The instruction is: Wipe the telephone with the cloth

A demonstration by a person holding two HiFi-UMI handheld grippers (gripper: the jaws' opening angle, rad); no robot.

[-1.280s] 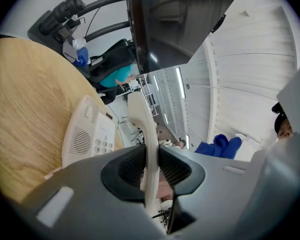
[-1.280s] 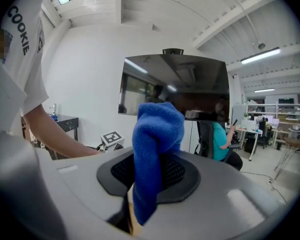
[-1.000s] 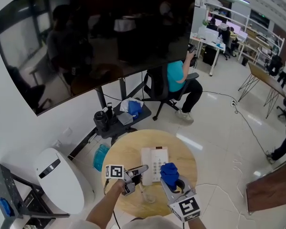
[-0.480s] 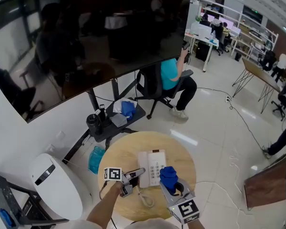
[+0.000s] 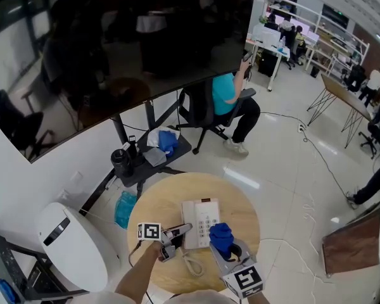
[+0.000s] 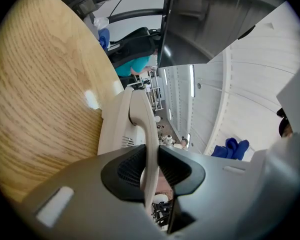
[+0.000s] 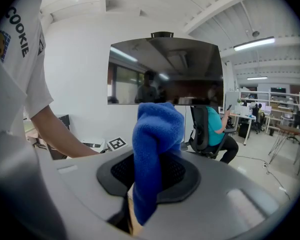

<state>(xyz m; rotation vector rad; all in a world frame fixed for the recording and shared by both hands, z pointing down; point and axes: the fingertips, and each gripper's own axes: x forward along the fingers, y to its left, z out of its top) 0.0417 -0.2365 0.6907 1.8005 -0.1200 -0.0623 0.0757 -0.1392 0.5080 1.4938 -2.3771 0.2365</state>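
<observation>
**Open-plan office, small round table, both tongs loaded**

Office space is stretching off to the far right with desks and shelving, and a huge dark screen (image 5: 114,56) is hanging on a stand just beyond the round wooden table (image 5: 164,198). A person in a teal shirt (image 5: 230,100) is sitting on a black office chair past the screen's right edge. A white rounded machine (image 5: 73,246) is standing on the floor to the left of the table.

The telephone (image 5: 201,217) is sitting flat around the middle of the table, keypad facing up. Its handset (image 5: 179,229) is off the cradle, lying just beside the near left side of the base. The left gripper (image 5: 185,228) is pointing level and clamping down on it. In the left gripper view the pale handset (image 6: 140,119) is running straight out between the two dark pads, both pressing on it, with the phone base (image 6: 112,129) right beside it on the wood grain. The curly cord (image 5: 193,265) is trailing toward the near edge of the table.

The right gripper (image 5: 227,249) is hovering at the near right of the phone, pinching the blue cloth (image 5: 220,236). In the right gripper view the cloth (image 7: 155,134) is bunching up out of the closed jaws and flopping over the top. I can't tell whether the cloth is touching the phone.
</observation>
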